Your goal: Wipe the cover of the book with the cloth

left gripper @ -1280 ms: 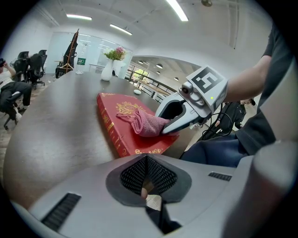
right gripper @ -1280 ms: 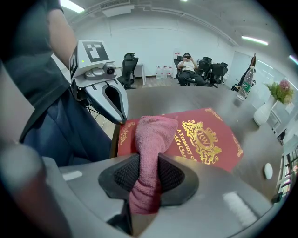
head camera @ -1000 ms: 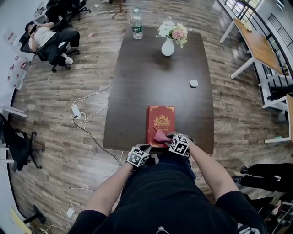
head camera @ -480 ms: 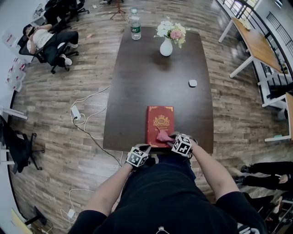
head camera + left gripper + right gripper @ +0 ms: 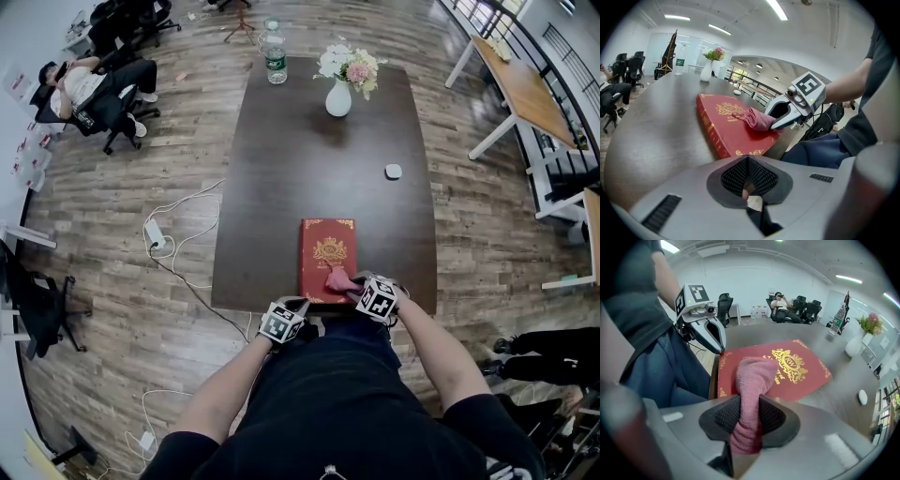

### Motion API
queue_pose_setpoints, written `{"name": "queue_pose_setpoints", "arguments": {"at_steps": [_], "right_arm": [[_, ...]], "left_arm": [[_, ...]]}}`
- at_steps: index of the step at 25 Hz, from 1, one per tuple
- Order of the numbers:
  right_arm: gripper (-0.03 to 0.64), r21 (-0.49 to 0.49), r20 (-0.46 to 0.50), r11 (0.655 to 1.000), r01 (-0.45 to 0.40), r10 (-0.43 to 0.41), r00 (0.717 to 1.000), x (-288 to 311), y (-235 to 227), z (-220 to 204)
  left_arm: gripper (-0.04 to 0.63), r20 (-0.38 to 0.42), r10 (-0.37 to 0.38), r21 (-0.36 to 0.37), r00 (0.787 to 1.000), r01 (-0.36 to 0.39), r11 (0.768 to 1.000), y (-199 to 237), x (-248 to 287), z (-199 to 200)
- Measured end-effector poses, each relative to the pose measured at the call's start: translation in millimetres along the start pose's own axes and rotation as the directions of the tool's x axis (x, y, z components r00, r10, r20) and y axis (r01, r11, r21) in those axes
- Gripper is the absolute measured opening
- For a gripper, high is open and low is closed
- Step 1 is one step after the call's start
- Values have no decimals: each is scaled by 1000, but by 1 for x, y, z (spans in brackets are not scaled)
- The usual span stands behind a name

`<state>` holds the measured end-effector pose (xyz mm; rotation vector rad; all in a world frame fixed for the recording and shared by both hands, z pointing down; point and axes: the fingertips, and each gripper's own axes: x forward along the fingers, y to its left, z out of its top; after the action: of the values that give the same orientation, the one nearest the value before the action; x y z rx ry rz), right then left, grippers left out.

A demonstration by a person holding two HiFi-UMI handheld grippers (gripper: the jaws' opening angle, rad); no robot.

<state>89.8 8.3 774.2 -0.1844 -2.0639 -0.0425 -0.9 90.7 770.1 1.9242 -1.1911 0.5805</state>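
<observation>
Room: An office with a wood-plank floor (image 5: 112, 281) is surrounding a dark surface (image 5: 281, 169). A seated person (image 5: 89, 84) is occupying a chair at 10 o'clock in the head view.
Far end: A white vase of flowers (image 5: 338, 94) is standing at the 12 o'clock end of the surface. A water bottle (image 5: 273, 52) is standing at 10 o'clock from the vase, near the corner.
Small item: A small white object (image 5: 394, 172) is lying at 1 o'clock from the book, well apart from it.
Book: A red book (image 5: 326, 246) with a gold crest is lying flat at the 6 o'clock end of the surface, its near edge close to the surface edge.
Cloth: A pink cloth (image 5: 337, 279) is resting on the near part of the cover, at 6 o'clock from the crest and touching the cover.
Right hand-held gripper (image 5: 746, 420): The jaws are pinching the cloth between them. The free end of the cloth is draping forward onto the cover.
Left hand-held gripper (image 5: 747, 176): The jaws are pressing together with nothing gripped. It is hovering at 7 o'clock from the book, just beside the near left corner.
Floor items: A power strip (image 5: 155, 231) with white cables is lying at 9 o'clock from the surface.
</observation>
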Motion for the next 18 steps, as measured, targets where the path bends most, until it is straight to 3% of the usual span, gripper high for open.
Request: {"name": "queue_pose_setpoints", "arguments": {"at_steps": [10,18], "right_arm": [[113,40,-2,999,21,-21,1000,-8,-4,-11],[114,45,-61,999,25,-23,998,-14,-7,-30]], "left_arm": [[-5,0,-4,7,1000,4,1000,-1,-1,0],[-5,1,-2,7,1000,2,1000,-1,0,-1]]}}
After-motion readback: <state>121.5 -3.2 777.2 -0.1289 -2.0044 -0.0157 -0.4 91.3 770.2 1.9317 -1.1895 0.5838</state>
